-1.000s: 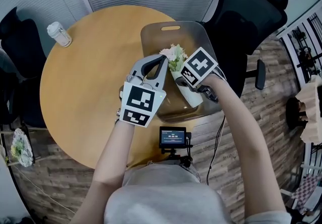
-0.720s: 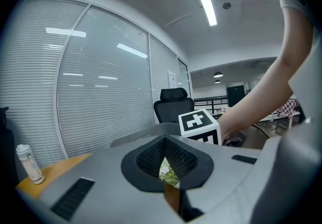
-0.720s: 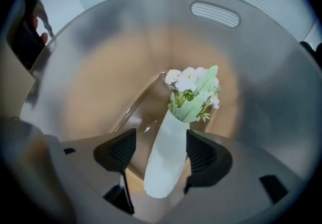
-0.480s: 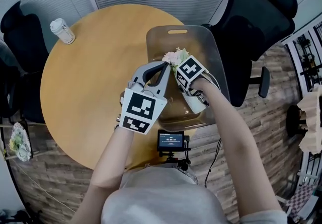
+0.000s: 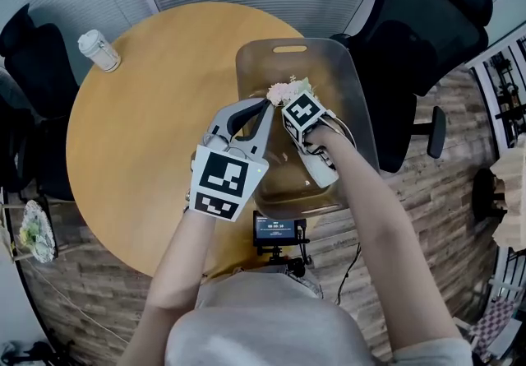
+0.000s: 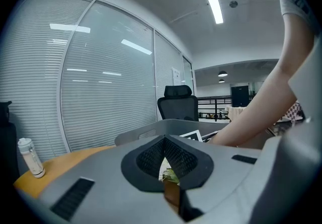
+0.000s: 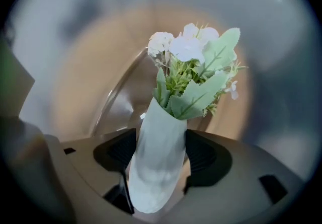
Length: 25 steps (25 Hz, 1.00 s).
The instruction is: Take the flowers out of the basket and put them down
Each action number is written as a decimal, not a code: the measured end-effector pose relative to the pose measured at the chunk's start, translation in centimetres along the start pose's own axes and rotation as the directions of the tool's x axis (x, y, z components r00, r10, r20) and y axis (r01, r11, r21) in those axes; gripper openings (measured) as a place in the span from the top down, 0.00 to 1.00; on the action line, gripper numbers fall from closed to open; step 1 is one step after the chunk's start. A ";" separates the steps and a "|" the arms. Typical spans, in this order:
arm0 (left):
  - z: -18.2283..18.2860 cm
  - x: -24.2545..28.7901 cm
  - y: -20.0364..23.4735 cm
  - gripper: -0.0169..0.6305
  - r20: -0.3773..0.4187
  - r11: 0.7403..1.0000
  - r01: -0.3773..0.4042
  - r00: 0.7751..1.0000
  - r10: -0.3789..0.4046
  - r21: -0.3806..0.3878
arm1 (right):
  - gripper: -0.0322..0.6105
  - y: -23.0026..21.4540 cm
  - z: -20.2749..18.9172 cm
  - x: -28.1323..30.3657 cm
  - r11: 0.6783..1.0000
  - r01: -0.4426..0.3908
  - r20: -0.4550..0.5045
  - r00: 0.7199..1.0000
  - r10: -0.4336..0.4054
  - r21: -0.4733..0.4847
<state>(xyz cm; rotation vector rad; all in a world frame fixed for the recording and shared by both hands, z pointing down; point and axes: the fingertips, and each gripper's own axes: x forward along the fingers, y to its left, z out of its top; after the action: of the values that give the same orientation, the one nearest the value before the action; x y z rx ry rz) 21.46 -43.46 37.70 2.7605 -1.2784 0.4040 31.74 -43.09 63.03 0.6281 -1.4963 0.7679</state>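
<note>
1. The flowers [image 7: 193, 62], white and pale pink blooms among green leaves, stand in a white vase [image 7: 162, 132]. The vase leans inside the translucent basket [image 5: 349, 101] just right of centre in the head view. The basket sits on the right side of the round wooden table [image 5: 148, 134], so nothing has been taken out yet.
2. The right gripper [image 7: 160, 155] points down into the basket with its jaws spread wide, one on each side of the vase body below the leaves. Going for the vase rather than the stems likely spares the blooms and gives the pads a firm surface.
3. The pads lie right at the vase's sides. The right gripper view is blurred there, but they appear not to be squeezing yet, so the grip reads as released.
4. The left gripper [image 5: 261, 105] lies roughly level with its jaws clenched tip to tip on nothing. Its tip is at the basket's left wall, probably so it can steady the basket while the vase is lifted.
5. Compared with a second ago, the right gripper's marker cube looks smaller and sits deeper in the basket, so that hand has come down over the vase.
6. The vase and flowers lie in the same place within the basket as before, and the left gripper has hardly shifted.
</note>
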 end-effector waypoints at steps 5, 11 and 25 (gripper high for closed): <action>-0.1 0.3 0.2 0.97 -0.006 1.000 -0.006 1.000 0.006 0.003 | 0.44 0.1 0.1 0.8 0.998 -0.039 -0.013 0.999 0.039 0.039; -0.2 0.3 0.6 0.97 -0.011 1.000 -0.019 1.000 0.019 -0.002 | 0.42 -0.1 0.6 0.8 0.995 -0.075 0.023 0.997 0.074 0.059; 0.3 -0.9 1.0 0.97 0.003 0.999 -0.046 0.999 0.046 -0.010 | 0.43 0.7 1.3 -0.9 0.994 -0.097 0.139 0.986 0.090 0.044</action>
<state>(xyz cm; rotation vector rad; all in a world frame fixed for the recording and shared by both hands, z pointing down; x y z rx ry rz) 20.16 -43.48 37.15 2.7298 -1.3426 0.3953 30.45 -43.73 62.08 0.6634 -1.6455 0.8517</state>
